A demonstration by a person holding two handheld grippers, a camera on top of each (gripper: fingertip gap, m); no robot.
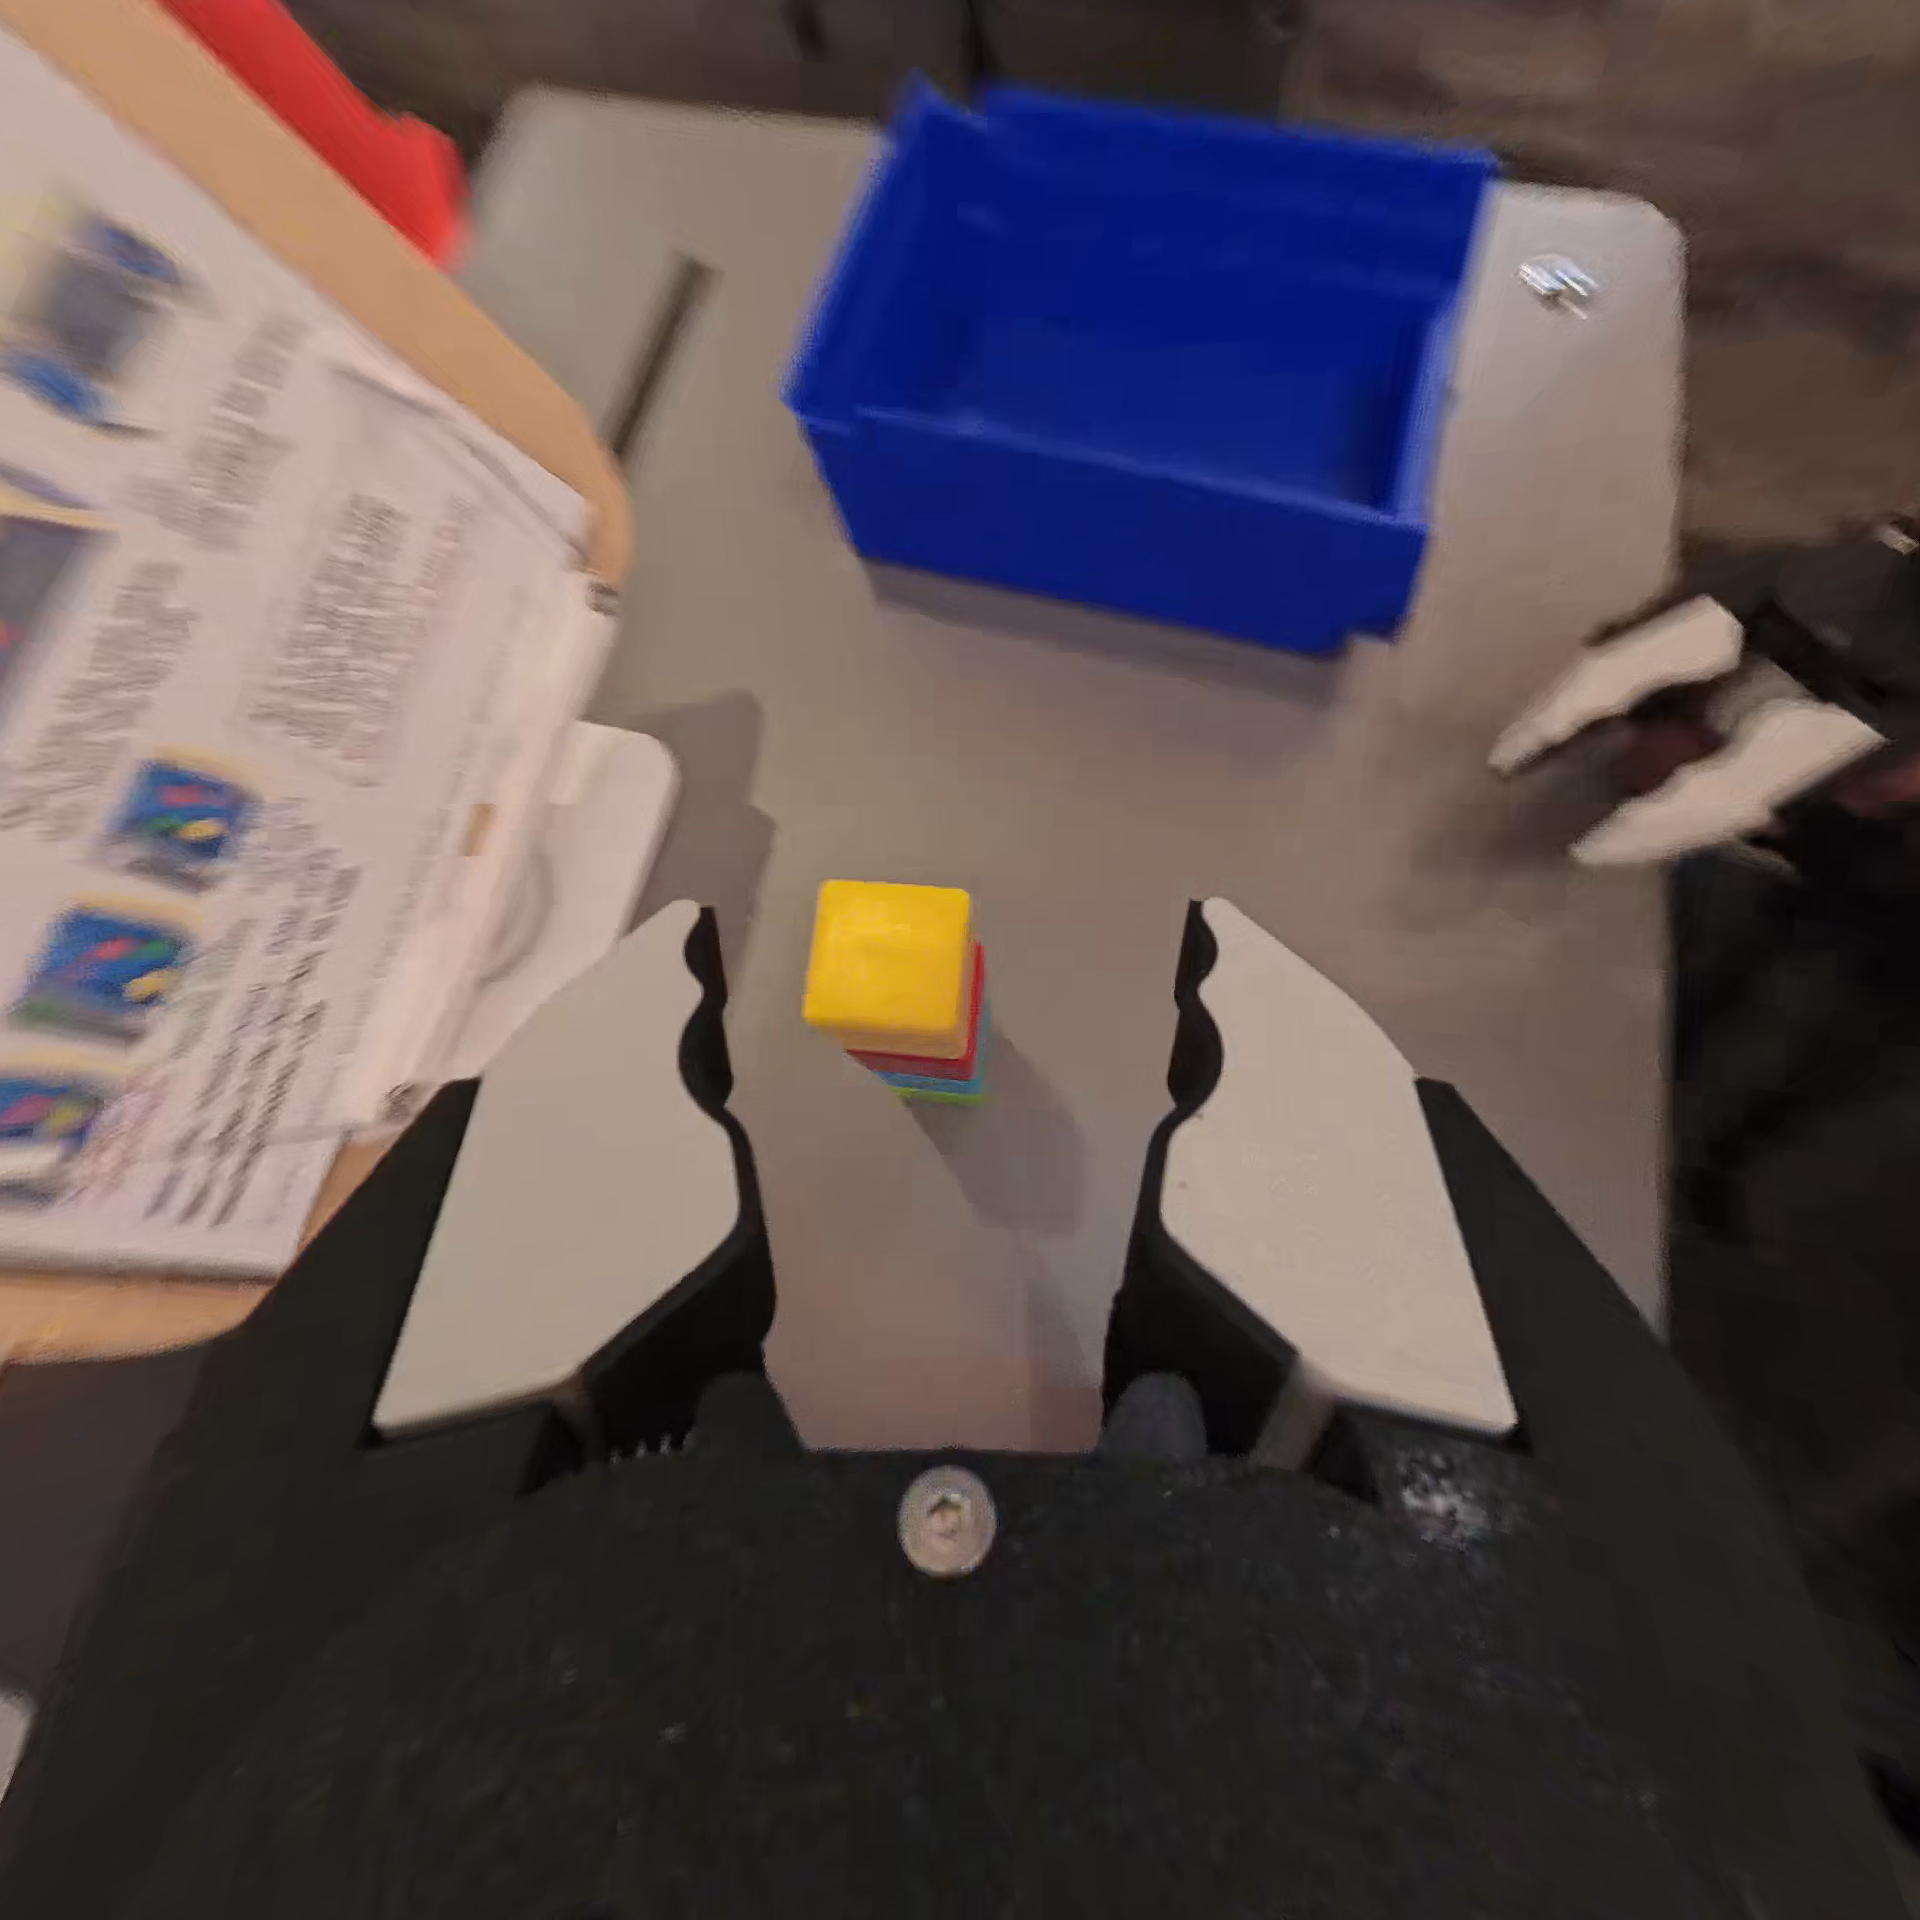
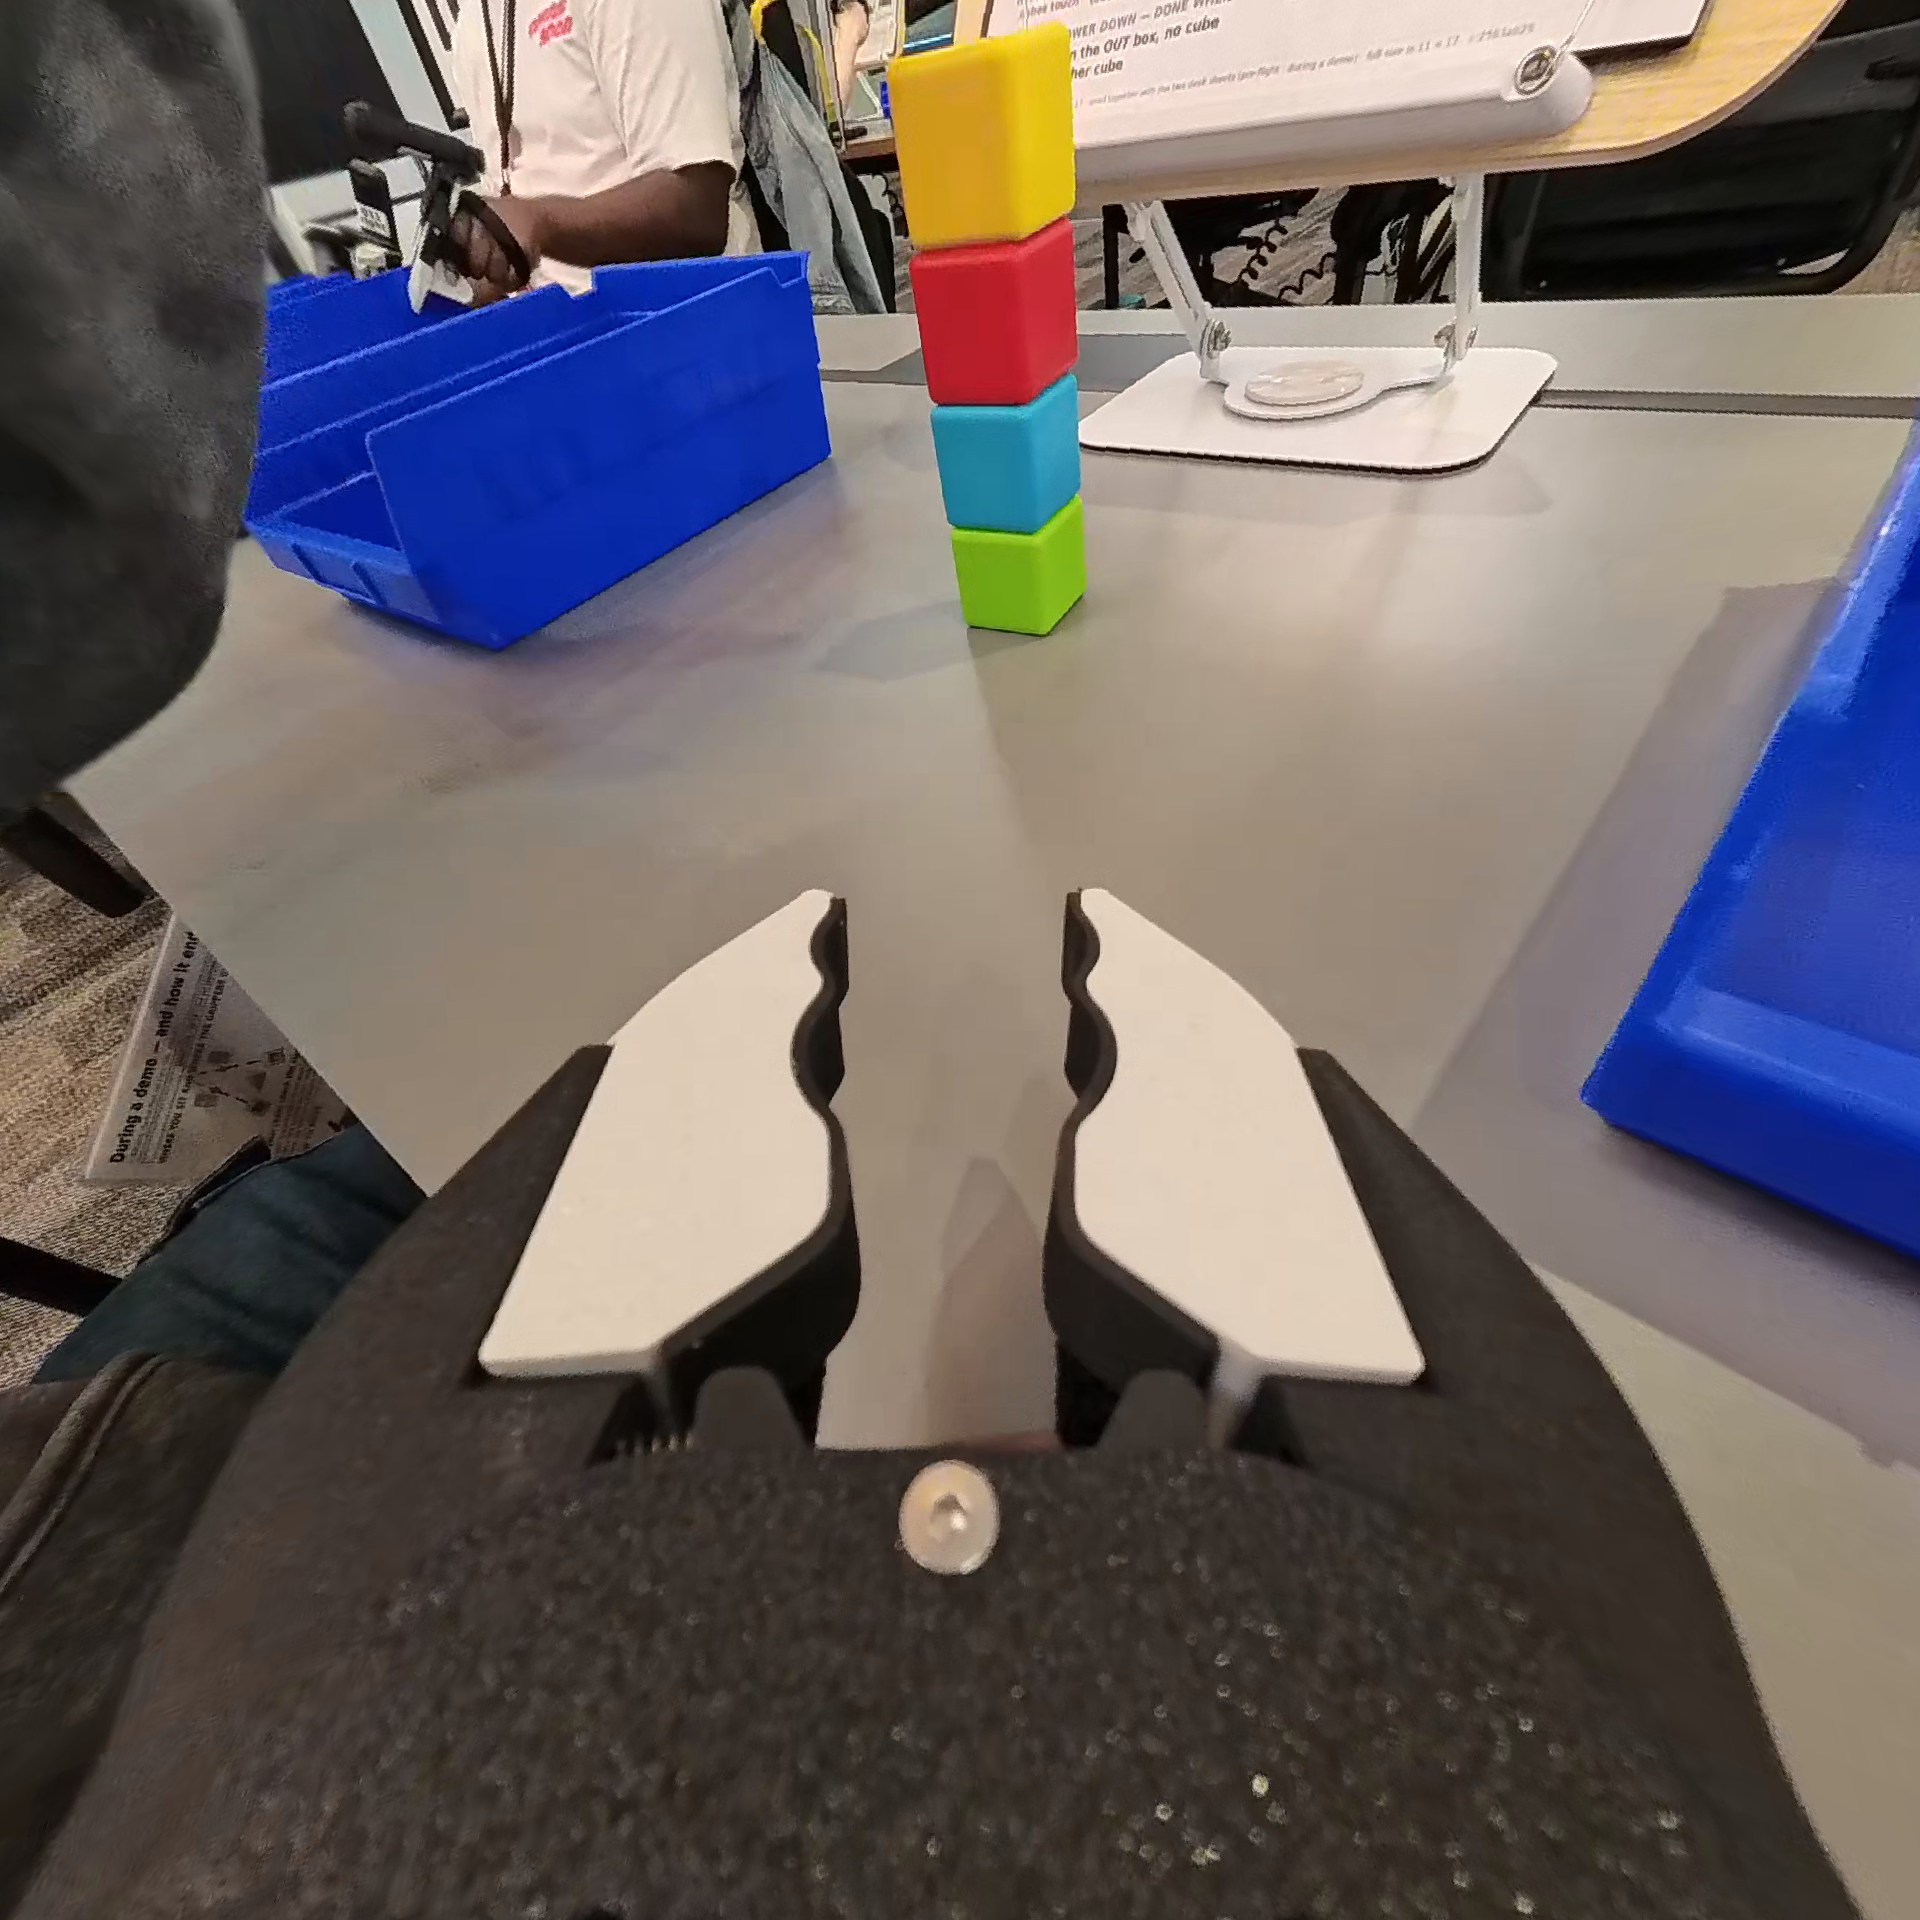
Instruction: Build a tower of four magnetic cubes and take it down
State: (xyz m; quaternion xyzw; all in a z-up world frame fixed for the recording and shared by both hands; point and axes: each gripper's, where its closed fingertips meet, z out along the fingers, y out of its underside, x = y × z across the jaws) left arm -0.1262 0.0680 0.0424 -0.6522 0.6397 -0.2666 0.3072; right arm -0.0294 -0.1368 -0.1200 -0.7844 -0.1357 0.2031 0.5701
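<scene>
Left wrist view is motion-blurred; the printed sheets (image 1: 208,665) at the left edge cannot be made out. Of the tower (image 1: 899,992) seen from above, only the yellow cube (image 1: 888,961) shows fully — red, blue and green appear as thin slivers beneath. In the right wrist view the tower (image 2: 997,332) stands upper centre on the grey surface (image 2: 1247,727), long axis vertical, leaning slightly: yellow cube (image 2: 982,130), red cube (image 2: 995,312), blue cube (image 2: 1006,457), green cube (image 2: 1018,566) at the base. The blue bin (image 2: 540,447) at left is partly hidden; a second bin (image 2: 1787,987) is cut off at right. Left gripper (image 1: 951,925) jaws are spread wide, empty, flanking the tower without contact. Right gripper (image 2: 956,914) jaws are parted, empty — well apart from the tower.
</scene>
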